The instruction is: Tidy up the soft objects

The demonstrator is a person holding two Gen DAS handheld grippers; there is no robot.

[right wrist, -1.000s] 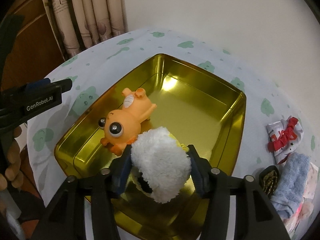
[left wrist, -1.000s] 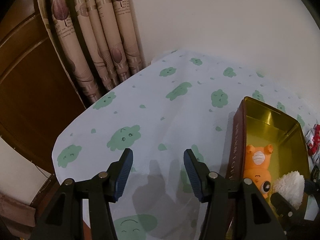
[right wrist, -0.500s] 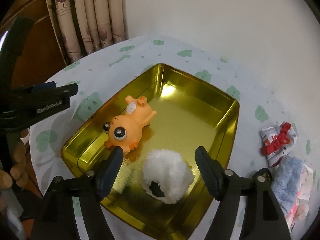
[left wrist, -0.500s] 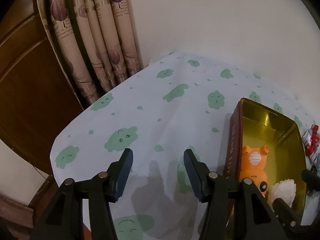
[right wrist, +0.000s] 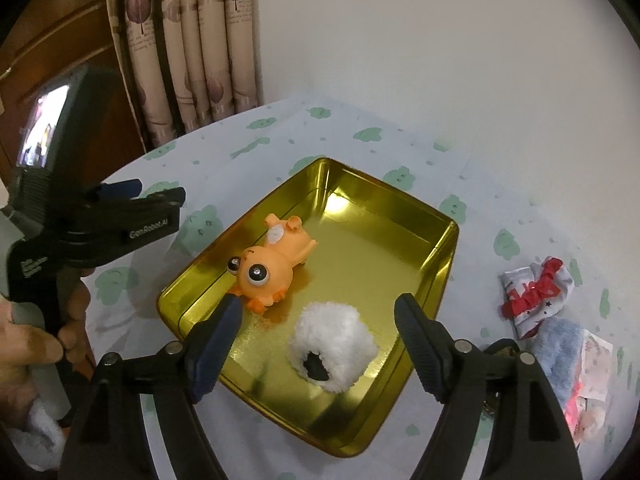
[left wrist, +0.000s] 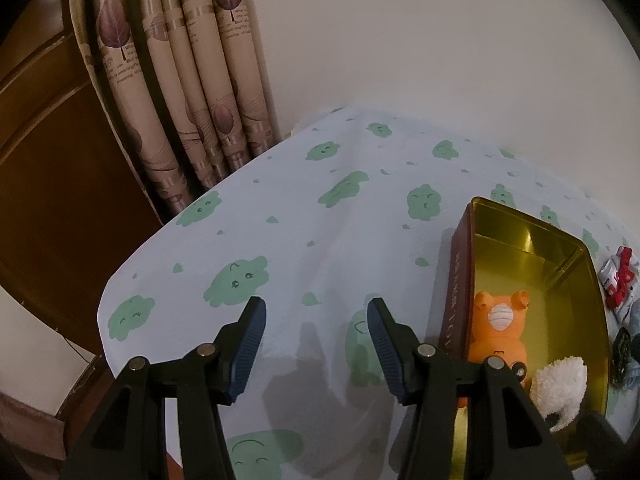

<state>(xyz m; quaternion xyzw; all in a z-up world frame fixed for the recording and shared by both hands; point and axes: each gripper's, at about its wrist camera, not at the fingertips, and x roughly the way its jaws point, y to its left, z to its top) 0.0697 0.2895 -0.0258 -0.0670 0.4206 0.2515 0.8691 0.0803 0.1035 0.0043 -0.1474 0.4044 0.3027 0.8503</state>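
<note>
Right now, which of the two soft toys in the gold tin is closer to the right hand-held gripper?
The white fluffy toy, lying just ahead of the open right hand-held gripper. The orange big-eyed toy lies farther back, along the gold tin's left wall.

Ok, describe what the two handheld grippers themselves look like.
Both are black plastic frames with silver rivets. Each of the two fingers carries a ribbed dark-blue pad. The left gripper, seen from the right wrist camera, bears white "GenRobot.AI" lettering and a small lit screen. A bare hand grips its handle.

White plush ball (right wrist: 334, 344) and orange toy (right wrist: 272, 268) inside gold tin (right wrist: 434, 264).
</note>
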